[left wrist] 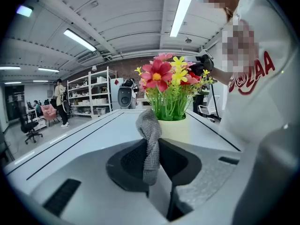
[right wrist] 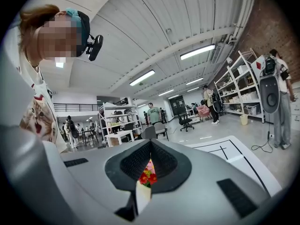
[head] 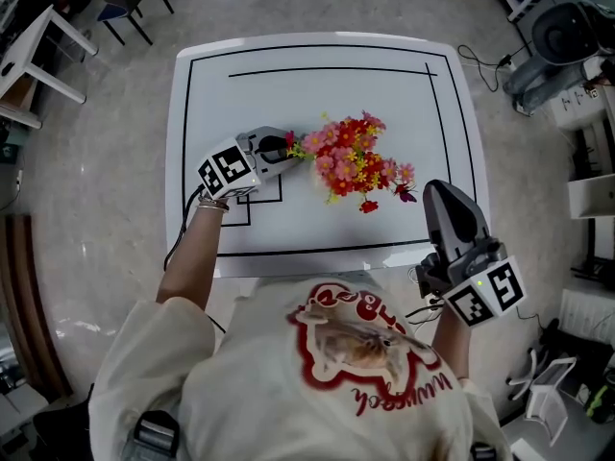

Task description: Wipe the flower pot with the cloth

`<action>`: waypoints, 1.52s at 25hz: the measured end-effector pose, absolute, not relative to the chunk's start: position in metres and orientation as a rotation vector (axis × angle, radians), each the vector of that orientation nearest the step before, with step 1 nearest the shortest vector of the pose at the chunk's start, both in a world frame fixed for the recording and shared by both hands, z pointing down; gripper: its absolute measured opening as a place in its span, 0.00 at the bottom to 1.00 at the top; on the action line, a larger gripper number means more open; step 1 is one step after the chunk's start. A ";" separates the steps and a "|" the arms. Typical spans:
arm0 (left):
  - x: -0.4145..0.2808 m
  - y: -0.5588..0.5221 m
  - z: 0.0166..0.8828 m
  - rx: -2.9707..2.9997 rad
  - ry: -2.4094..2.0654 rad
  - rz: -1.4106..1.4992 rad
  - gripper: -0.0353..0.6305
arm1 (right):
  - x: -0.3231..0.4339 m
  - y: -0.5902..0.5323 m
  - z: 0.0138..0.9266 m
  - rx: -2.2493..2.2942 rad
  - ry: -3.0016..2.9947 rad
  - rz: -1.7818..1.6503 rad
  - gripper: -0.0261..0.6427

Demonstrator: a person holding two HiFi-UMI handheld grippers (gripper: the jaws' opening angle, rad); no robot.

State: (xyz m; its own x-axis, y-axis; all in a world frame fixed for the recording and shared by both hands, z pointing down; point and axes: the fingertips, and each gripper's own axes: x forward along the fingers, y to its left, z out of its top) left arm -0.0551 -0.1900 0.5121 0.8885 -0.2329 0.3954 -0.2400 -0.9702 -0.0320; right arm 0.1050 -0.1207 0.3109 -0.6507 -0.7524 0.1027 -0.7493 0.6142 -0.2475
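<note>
– Cloth (left wrist: 150,139) first: where is it sitting?

– Pinched in the left gripper (left wrist: 152,146). Its jaws are closed on a grey knitted strip, and the loose end stands up above the pads.

– And the flower pot (left wrist: 174,128)?

– Straight ahead of that gripper, close by. It is a pale cream pot with green stems and red, pink and yellow flowers (left wrist: 164,76) above it. In the left gripper view the cloth's top end overlaps the pot's left rim. I cannot tell whether the two actually touch.

– Where does that fall on the tabletop (head: 288,94)?

– The head view shows the flowers (head: 354,158) close to the middle, a little toward the right edge; the blooms hide the pot from above. The left gripper (head: 288,150) comes in from the left-edge side, its tips right at the left fringe of the bouquet.

– What about the other one?

– The right gripper (head: 444,192) is held over the near right corner, apart from the flowers and aimed back toward them. Its jaws are drawn almost together, leaving only a thin slit, and nothing is held between them.

– Can it see the pot?

– Yes, through that slit in the right gripper view. The right gripper (right wrist: 150,161) frames a sliver of red blooms (right wrist: 148,176) with the cream pot (right wrist: 143,192) just under them, well beyond the pads.
</note>
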 end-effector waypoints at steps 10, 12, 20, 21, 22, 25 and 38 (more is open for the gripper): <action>-0.059 -0.178 0.513 2.992 -0.459 0.626 0.16 | 0.098 -0.124 0.312 -1.220 2.852 -0.434 0.04; -0.059 -0.175 0.513 2.982 -0.474 0.619 0.16 | 0.097 -0.126 0.313 -1.203 2.859 -0.438 0.04; -0.058 -0.166 0.511 2.951 -0.517 0.571 0.16 | 0.093 -0.131 0.317 -1.150 2.875 -0.457 0.04; -0.057 -0.164 0.511 2.947 -0.523 0.567 0.16 | 0.093 -0.131 0.317 -1.143 2.876 -0.459 0.04; -0.057 -0.163 0.511 2.943 -0.529 0.564 0.16 | 0.093 -0.131 0.318 -1.136 2.878 -0.461 0.04; -0.057 -0.158 0.511 2.933 -0.547 0.564 0.16 | 0.092 -0.132 0.319 -1.113 2.883 -0.466 0.04; -0.053 -0.143 0.511 2.897 -0.642 0.555 0.16 | 0.095 -0.128 0.323 -1.054 2.895 -0.488 0.04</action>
State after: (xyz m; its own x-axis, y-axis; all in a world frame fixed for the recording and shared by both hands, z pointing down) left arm -0.0532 -0.1426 0.5105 0.8425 -0.3841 0.3777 -0.4292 -0.9024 0.0396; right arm 0.0955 -0.1276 0.3233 -0.7717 -0.6303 0.0851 -0.6234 0.7230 -0.2977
